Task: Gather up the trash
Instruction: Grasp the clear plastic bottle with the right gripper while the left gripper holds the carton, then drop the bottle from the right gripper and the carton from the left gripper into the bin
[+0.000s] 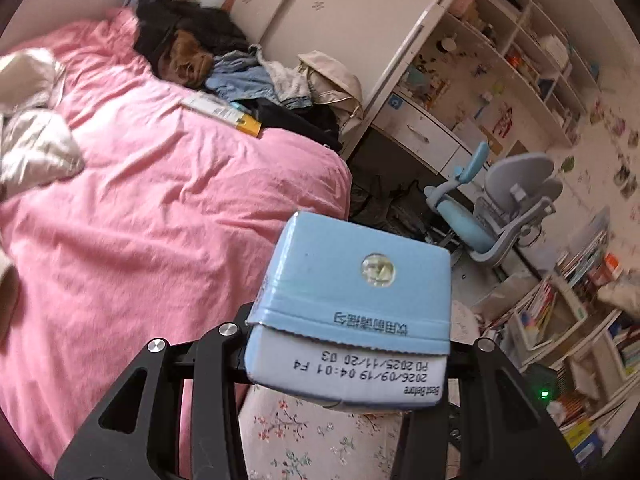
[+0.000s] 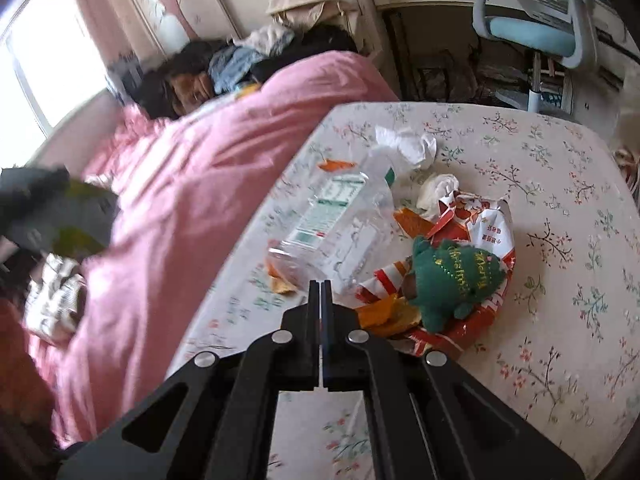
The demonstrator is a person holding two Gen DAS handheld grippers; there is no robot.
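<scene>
The left tool (image 1: 348, 360) clamps a blue carton (image 1: 352, 312), lifted beside the pink bed (image 1: 160, 200). The right tool (image 2: 320, 284), pinched empty, hangs above the floral surface (image 2: 560, 280), where a plastic bottle (image 2: 340, 224), red wrapper (image 2: 472, 240) and tissues (image 2: 408, 144) remain uncollected.

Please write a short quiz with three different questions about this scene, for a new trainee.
1. True or false: the left gripper holds a light blue drink carton.
2. Which lies on the red and white snack wrapper? A) a green knitted toy B) a spoon C) a phone
3. Fill in: the right gripper is ____.

Key: 1 true; 2 A, the green knitted toy; 3 shut, with nothing between the fingers.
</scene>
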